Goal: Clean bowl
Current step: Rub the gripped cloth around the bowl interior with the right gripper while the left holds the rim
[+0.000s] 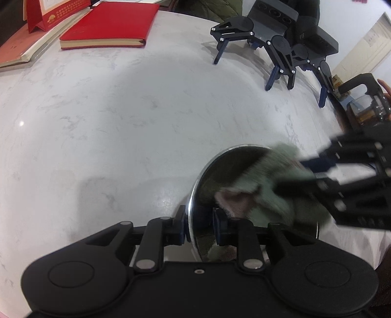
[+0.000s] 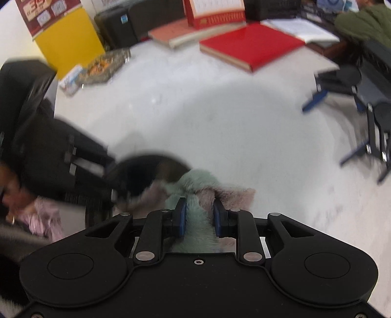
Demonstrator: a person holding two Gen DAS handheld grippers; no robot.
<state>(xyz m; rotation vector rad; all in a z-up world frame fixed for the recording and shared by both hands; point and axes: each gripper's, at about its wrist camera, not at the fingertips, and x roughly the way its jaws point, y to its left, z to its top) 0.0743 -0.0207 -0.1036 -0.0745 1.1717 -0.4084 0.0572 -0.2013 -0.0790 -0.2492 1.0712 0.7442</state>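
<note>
The left gripper [image 1: 199, 226] pinches the near rim of the shiny metal bowl [image 1: 202, 181], one pad outside and one inside, holding it tilted on the white marbled table [image 1: 110, 134]. To its right, the right gripper [image 2: 199, 215] is clamped on a fluffy green-and-pink cloth [image 2: 195, 186], which is pressed into the bowl just ahead of its fingertips.

A white, grey-veined marble-look tabletop [image 1: 122, 122] fills most of both views, glossy, with a small bright glint of light near its left edge. At its far side lie a closed red hardcover notebook [image 1: 107, 23] and a paler open book [image 1: 29, 49] beside it, with a red standing desk calendar [image 2: 215, 12] behind them. A yellow panel [image 2: 68, 39] stands against a pale wall [image 1: 366, 31].
</note>
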